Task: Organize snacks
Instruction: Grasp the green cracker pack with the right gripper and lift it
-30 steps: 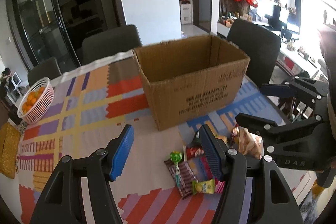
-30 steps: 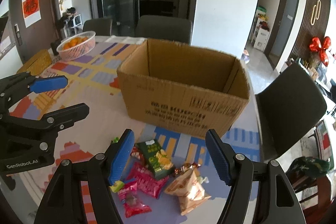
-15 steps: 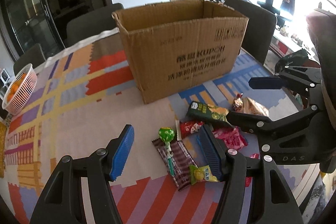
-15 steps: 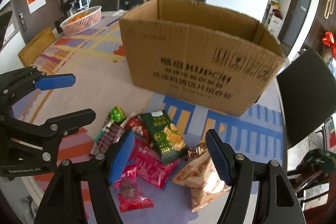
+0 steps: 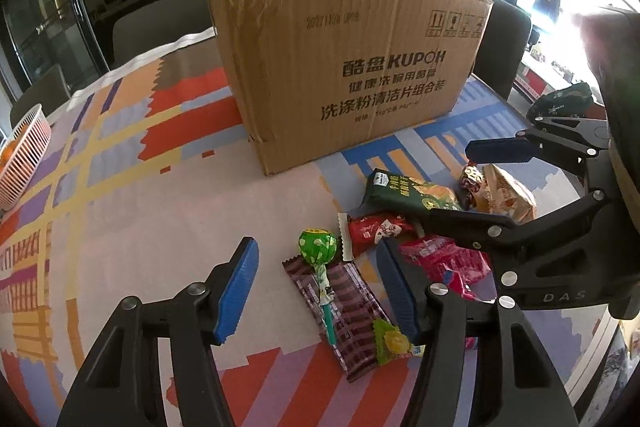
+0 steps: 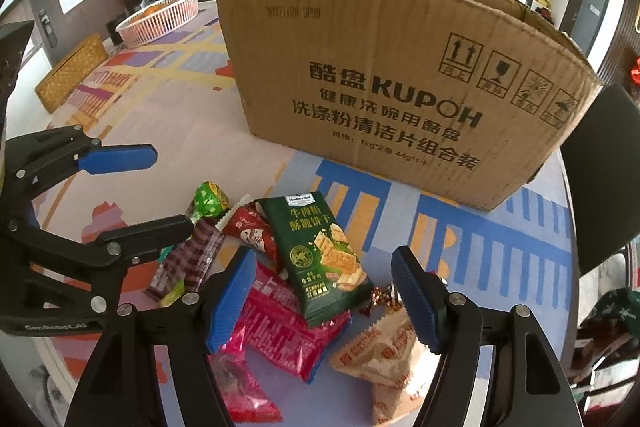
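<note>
A pile of snacks lies on the table in front of an open cardboard box (image 5: 352, 67) (image 6: 400, 83). My left gripper (image 5: 316, 275) is open and empty, low over a green lollipop (image 5: 317, 243) lying on a brown striped bar (image 5: 340, 307). My right gripper (image 6: 324, 291) is open and empty, low over a dark green biscuit pack (image 6: 320, 255) (image 5: 412, 193), pink packets (image 6: 280, 323) and a tan bag (image 6: 384, 351). A red packet (image 5: 376, 229) (image 6: 252, 231) lies between them. Each gripper shows in the other's view, the right one (image 5: 476, 183) and the left one (image 6: 136, 191).
A white basket of oranges (image 6: 160, 15) (image 5: 20, 155) stands at the far left of the patterned tablecloth (image 5: 120, 187). A woven tan box (image 6: 72, 71) lies near that edge. Dark chairs (image 6: 600, 179) (image 5: 160, 23) surround the table.
Both grippers have come down and forward toward the snack pile. The box and snacks look larger and closer. Both stay open and nothing has been picked up.
</note>
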`<state>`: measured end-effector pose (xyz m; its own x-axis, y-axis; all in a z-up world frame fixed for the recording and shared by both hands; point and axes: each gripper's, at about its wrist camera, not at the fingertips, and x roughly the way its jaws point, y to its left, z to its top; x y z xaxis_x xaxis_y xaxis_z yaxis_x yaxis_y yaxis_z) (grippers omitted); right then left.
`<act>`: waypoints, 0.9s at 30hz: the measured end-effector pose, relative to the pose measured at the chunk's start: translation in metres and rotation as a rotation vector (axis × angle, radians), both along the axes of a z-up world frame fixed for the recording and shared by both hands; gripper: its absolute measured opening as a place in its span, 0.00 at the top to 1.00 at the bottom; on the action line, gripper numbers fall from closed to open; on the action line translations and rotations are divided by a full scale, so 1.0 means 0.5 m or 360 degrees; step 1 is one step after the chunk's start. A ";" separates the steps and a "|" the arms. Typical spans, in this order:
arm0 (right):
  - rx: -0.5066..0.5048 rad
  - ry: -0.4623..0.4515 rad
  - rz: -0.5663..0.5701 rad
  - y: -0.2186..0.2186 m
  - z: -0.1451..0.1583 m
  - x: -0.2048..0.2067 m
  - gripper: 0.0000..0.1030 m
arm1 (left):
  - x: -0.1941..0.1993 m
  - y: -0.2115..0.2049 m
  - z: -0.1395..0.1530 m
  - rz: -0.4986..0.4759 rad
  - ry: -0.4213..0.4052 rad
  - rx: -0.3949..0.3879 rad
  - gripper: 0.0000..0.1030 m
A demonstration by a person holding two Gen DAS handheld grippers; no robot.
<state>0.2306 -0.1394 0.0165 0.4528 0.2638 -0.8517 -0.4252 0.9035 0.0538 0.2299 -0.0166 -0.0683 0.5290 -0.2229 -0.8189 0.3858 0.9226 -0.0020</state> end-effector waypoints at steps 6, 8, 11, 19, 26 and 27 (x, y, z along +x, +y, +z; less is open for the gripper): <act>0.0039 0.0013 0.0008 0.003 -0.011 0.017 0.31 | 0.016 -0.002 -0.015 -0.0007 0.0029 -0.0026 0.47; 0.0042 0.0022 0.0004 0.003 -0.016 0.023 0.31 | 0.020 -0.003 -0.018 -0.0007 0.0036 -0.0033 0.49; 0.0047 0.0037 -0.0004 0.003 -0.024 0.030 0.31 | 0.027 -0.007 -0.026 -0.0016 0.0050 -0.0035 0.52; 0.0079 0.0089 -0.0026 0.005 -0.052 0.052 0.31 | 0.046 -0.007 -0.048 -0.0003 0.0100 -0.0068 0.61; 0.0125 0.0152 -0.0051 0.003 -0.065 0.067 0.32 | 0.055 -0.005 -0.060 0.0007 0.0141 -0.0125 0.67; 0.0121 0.0152 -0.0044 0.007 -0.065 0.067 0.34 | 0.056 -0.005 -0.060 0.0005 0.0143 -0.0128 0.68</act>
